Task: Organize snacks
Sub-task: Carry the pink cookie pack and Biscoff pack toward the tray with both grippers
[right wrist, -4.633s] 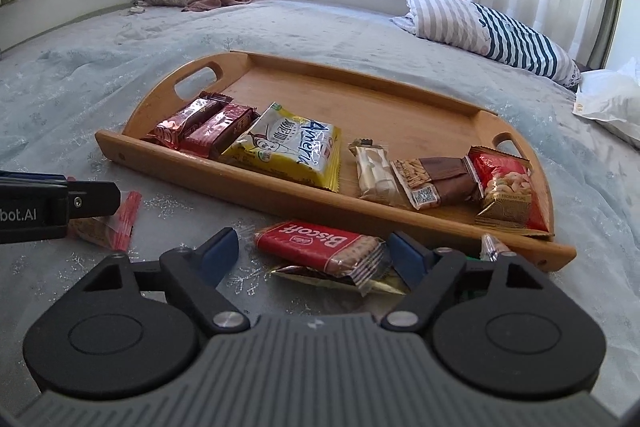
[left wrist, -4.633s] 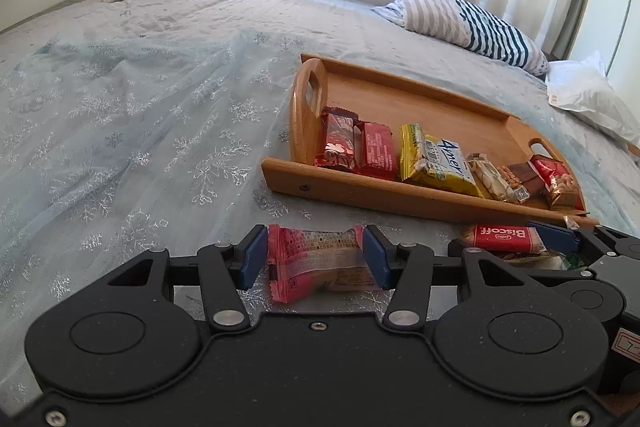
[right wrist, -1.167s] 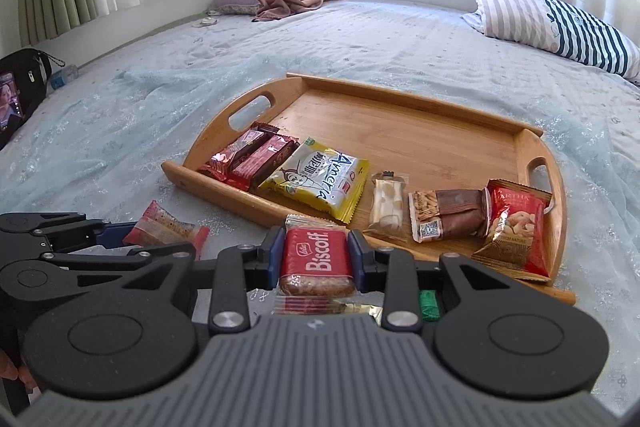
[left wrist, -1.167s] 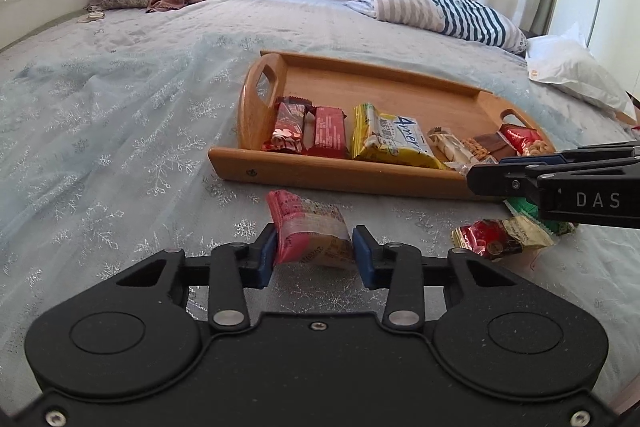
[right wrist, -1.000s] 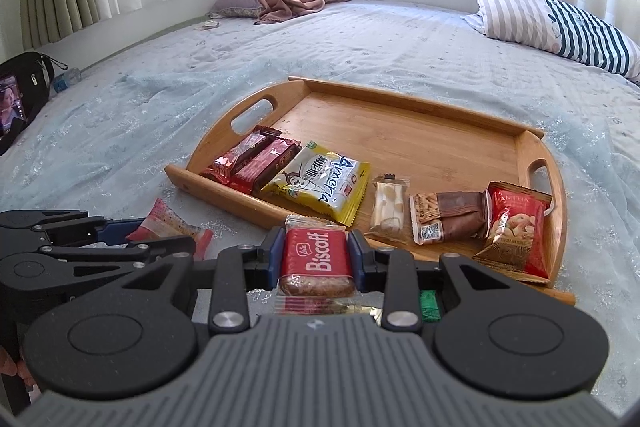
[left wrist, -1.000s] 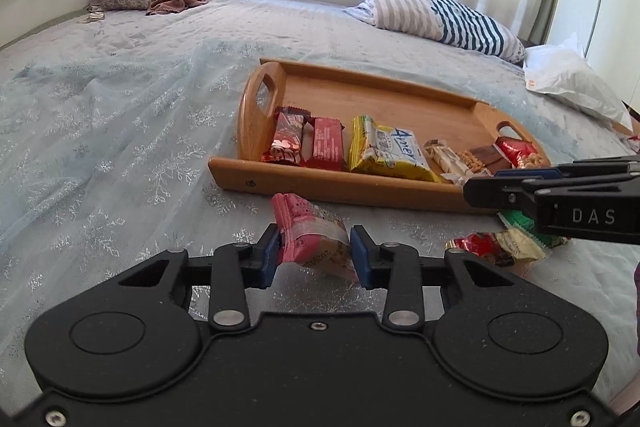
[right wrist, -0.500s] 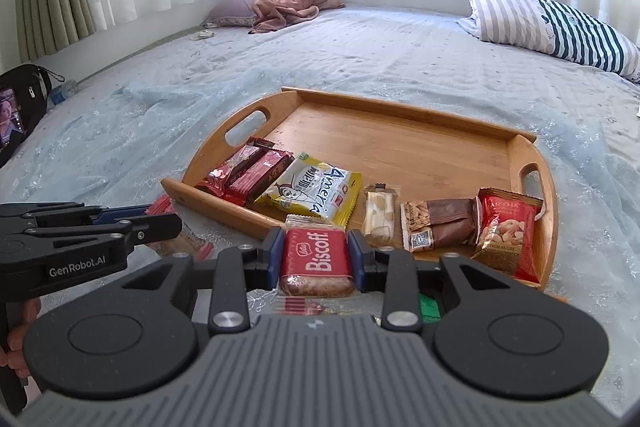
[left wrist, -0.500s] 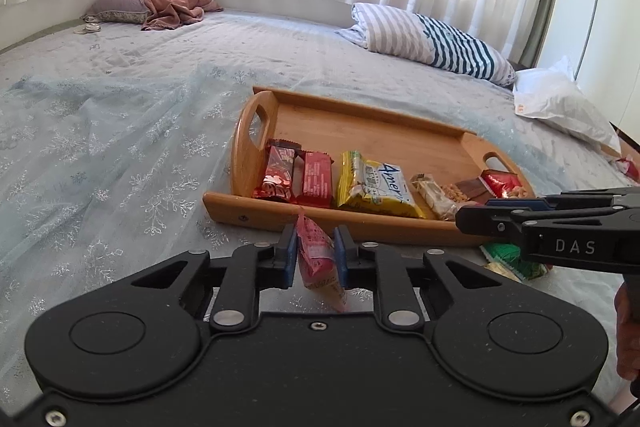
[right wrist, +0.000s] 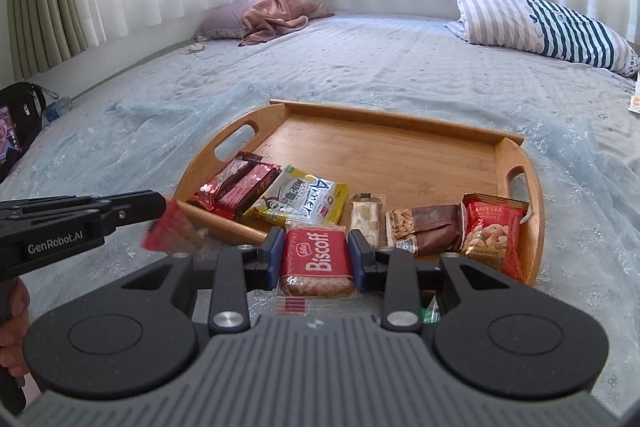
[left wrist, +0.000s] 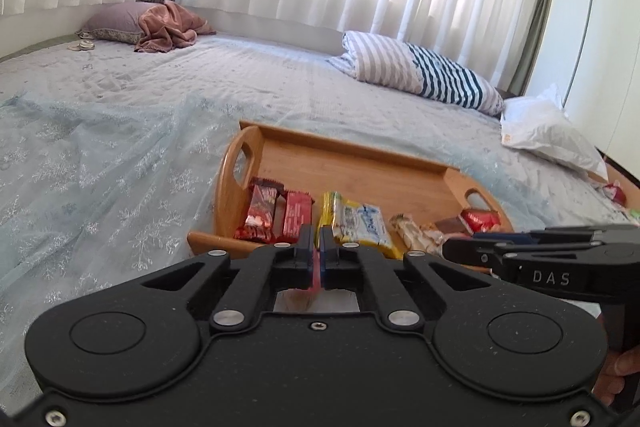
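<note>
Left wrist view: left gripper (left wrist: 316, 259) now clenched hard on thin edge of pink snack packet (left wrist: 316, 273), jaws nearly touching where a second ago packet sat wide between them; packet lifted off bedspread (left wrist: 120, 147), only a sliver visible between pads. Means pickup done, carry to wooden tray (left wrist: 360, 175) likely next. Right gripper seen side-on at right edge, load not visible here. Row of snacks along tray's near wall, far half bare. Right wrist view: right gripper (right wrist: 316, 259) grasping Biscoff packet (right wrist: 316, 257) by its sides, same as a second ago, held just short of tray's near rim. Shows what left view hides: pink packet hanging whole from left gripper's tip at left, clear of the bed, plus green wrapper (right wrist: 430, 313) and another wrapper lying below right gripper.
</note>
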The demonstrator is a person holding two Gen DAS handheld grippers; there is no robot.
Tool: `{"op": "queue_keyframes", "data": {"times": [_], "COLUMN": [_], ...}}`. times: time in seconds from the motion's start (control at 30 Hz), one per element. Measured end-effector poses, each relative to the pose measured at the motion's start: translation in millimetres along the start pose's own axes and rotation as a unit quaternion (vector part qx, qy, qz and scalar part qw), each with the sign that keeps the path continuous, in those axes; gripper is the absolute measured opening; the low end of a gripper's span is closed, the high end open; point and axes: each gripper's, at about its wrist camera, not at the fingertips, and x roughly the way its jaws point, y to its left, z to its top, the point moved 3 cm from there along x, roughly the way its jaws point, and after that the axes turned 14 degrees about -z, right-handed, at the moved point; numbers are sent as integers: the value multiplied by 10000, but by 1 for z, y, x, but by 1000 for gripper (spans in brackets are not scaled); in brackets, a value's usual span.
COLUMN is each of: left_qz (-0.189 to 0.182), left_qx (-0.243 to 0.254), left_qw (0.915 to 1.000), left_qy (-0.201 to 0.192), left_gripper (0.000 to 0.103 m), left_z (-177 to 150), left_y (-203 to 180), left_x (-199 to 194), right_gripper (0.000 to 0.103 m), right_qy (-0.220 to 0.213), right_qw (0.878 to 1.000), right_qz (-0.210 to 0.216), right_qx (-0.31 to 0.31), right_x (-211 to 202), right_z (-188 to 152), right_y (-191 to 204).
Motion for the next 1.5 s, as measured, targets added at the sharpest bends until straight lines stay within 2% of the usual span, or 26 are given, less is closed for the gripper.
{"op": "queue_keyframes", "data": {"times": [0.13, 0.4, 0.47, 0.53, 0.57, 0.73, 0.93, 1.1, 1.17, 1.2, 1.23, 1.27, 1.4, 1.5], "left_qz": [-24, -93, -52, -18, -74, -263, -144, -126, -101, -65, -6, 20, -20, 80], "left_qx": [90, 122, 174, 313, 371, 161, 193, 154, 207, 238, 256, 272, 259, 436], "left_qw": [9999, 9998, 9998, 9994, 9989, 9972, 9954, 9943, 9939, 9936, 9935, 9936, 9939, 9931], "left_qy": [-131, -115, -30, 161, 265, 677, 927, 1047, 1078, 1105, 1110, 1093, 1071, 1087], "left_gripper": [3, 4, 14, 47, 52, 65, 81, 82, 78, 72, 65, 65, 64, 57], "left_z": [8, 12, 9, 0, -5, -25, -35, -39, -42, -43, -44, -46, -47, -49], "left_y": [-5, -4, -4, -7, -9, -9, -10, -10, -11, -12, -11, -11, -8, -10], "left_x": [1, 6, 7, 11, 14, 34, 57, 70, 73, 74, 75, 75, 77, 77], "right_gripper": [40, 40, 41, 41, 41, 41, 41, 41, 41, 41, 49, 59, 60, 59], "right_qy": [-39, -45, -35, 13, 50, 174, 168, 168, 196, 221, 250, 289, 503, 613], "right_qw": [9999, 9994, 9995, 9995, 9994, 9989, 9983, 9982, 9983, 9984, 9983, 9982, 9975, 9969], "right_qz": [-36, -64, -74, -88, -89, -135, -265, -282, -272, -292, -332, -404, -478, -485], "right_qx": [161, 329, 310, 306, 318, 405, 491, 499, 471, 440, 397, 338, 156, 71], "right_x": [1, 5, 5, 7, 9, 13, 11, 10, 12, 14, 15, 17, 23, 28], "right_z": [3, 9, 7, 5, 3, -5, -6, -6, -7, -9, -10, -12, -24, -32], "right_y": [-6, -12, -13, -13, -13, -19, -30, -32, -31, -30, -29, -28, -26, -24]}}
